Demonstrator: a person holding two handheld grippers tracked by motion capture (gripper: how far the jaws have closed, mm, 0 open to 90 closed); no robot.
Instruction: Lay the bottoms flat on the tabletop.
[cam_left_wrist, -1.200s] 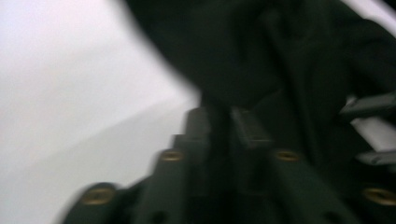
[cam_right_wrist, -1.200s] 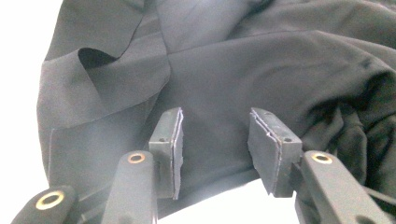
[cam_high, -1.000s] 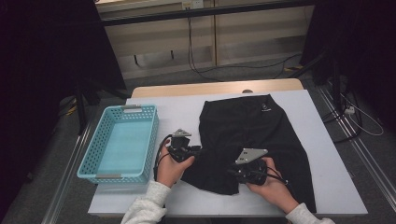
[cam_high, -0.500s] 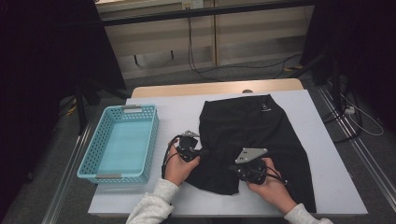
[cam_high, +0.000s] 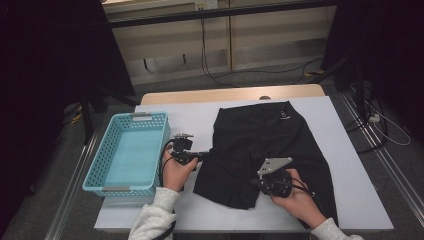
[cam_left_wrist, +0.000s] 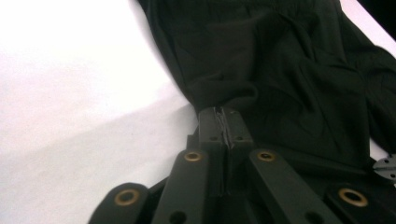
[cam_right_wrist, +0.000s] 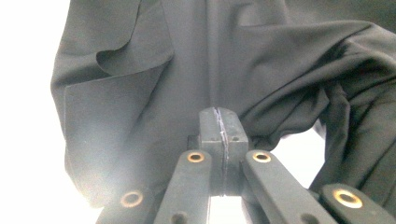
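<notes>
Garment: black shorts (cam_high: 270, 145) lie spread on the white worktop (cam_high: 350, 185), waistband toward the far edge, a small pale logo near the waist; the near left leg is bunched and folded over.
Place on worktop: the shorts take up the middle and right part, well apart from the basket.
Left tool (cam_high: 204, 156): held in the person's left hand (cam_high: 175, 172) just left of the shorts, pointing at their left edge. In the left gripper view (cam_left_wrist: 226, 122) its jaws have just been closing and now stand pressed together, with a fold of the black cloth's edge pinched at the tips.
Right tool (cam_high: 256, 183): held in the right hand (cam_high: 295, 197) over the near part of the shorts, a grey three-cornered plate on top. In the right gripper view (cam_right_wrist: 219, 122) the jaws have just been closing and meet flat, with black cloth gathered at the tips; the fabric puckers toward them.
Cloth around the tools: folds run out from both grips; a flap curls up at the upper left of the right gripper view.
Basket: a light blue plastic basket (cam_high: 100, 165) stands at the left end of the worktop, just beside the left hand.
Sleeves: pale grey sleeves (cam_high: 150, 220) come in from the near edge.
</notes>
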